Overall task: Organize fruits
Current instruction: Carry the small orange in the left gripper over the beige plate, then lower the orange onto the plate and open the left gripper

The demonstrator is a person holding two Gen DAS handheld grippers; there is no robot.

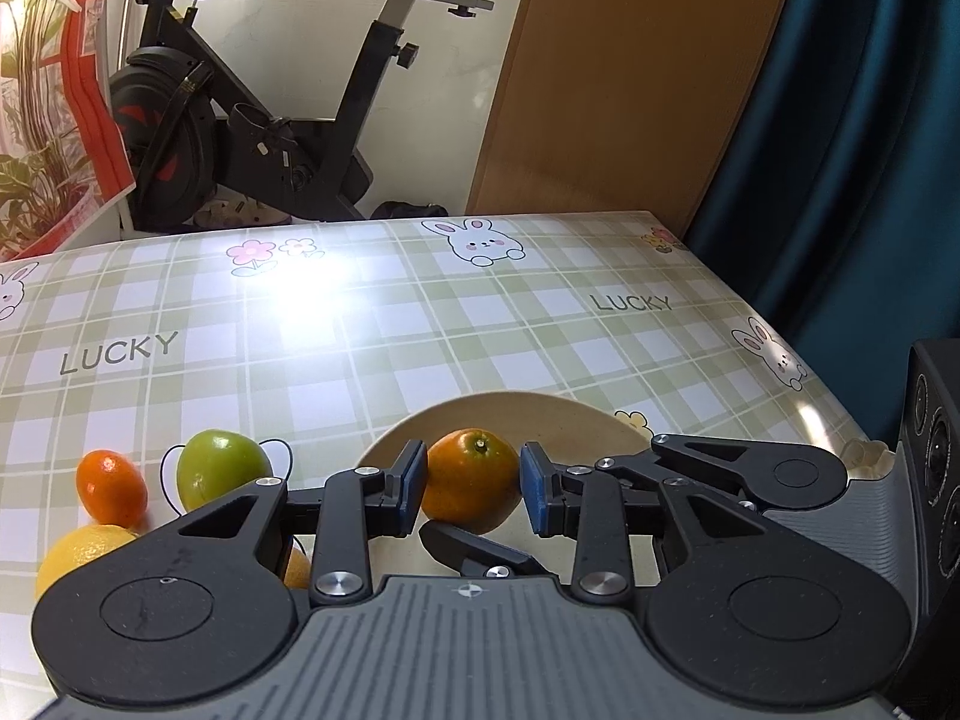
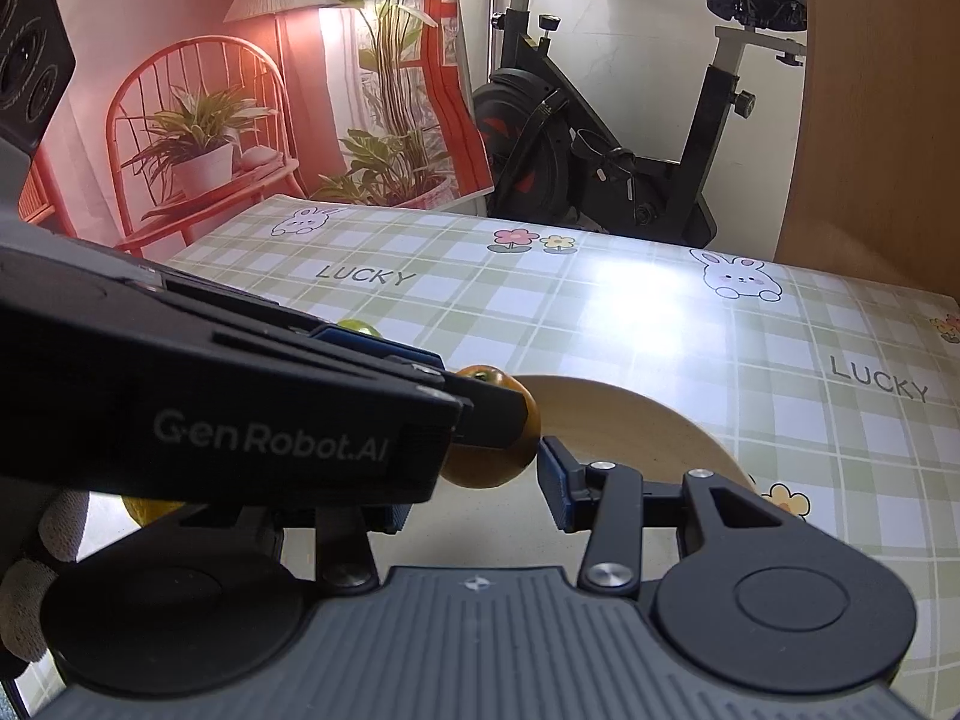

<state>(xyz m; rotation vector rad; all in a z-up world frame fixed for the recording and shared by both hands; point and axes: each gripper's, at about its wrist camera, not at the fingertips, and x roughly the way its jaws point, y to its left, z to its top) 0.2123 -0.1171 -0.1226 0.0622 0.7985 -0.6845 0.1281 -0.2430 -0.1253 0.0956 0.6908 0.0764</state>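
In the left wrist view my left gripper point(image 1: 474, 489) is closed around an orange point(image 1: 471, 480), with its blue pads at the fruit's two sides, above a beige plate point(image 1: 576, 417). A green fruit point(image 1: 222, 474), a small orange point(image 1: 111, 487) and a lemon point(image 1: 81, 552) lie on the table to the left. In the right wrist view my right gripper point(image 2: 480, 498) is open and empty at the plate's point(image 2: 648, 426) near edge. The left gripper's body crosses in front and holds the orange point(image 2: 498, 456) just ahead of it.
The table has a green checked cloth point(image 1: 360, 330) with rabbits and "LUCKY" print. An exercise bike point(image 1: 258, 120) stands beyond its far edge, beside a wooden panel point(image 1: 630, 90) and a blue curtain point(image 1: 852, 150). A black device point(image 1: 936, 456) sits at the right edge.
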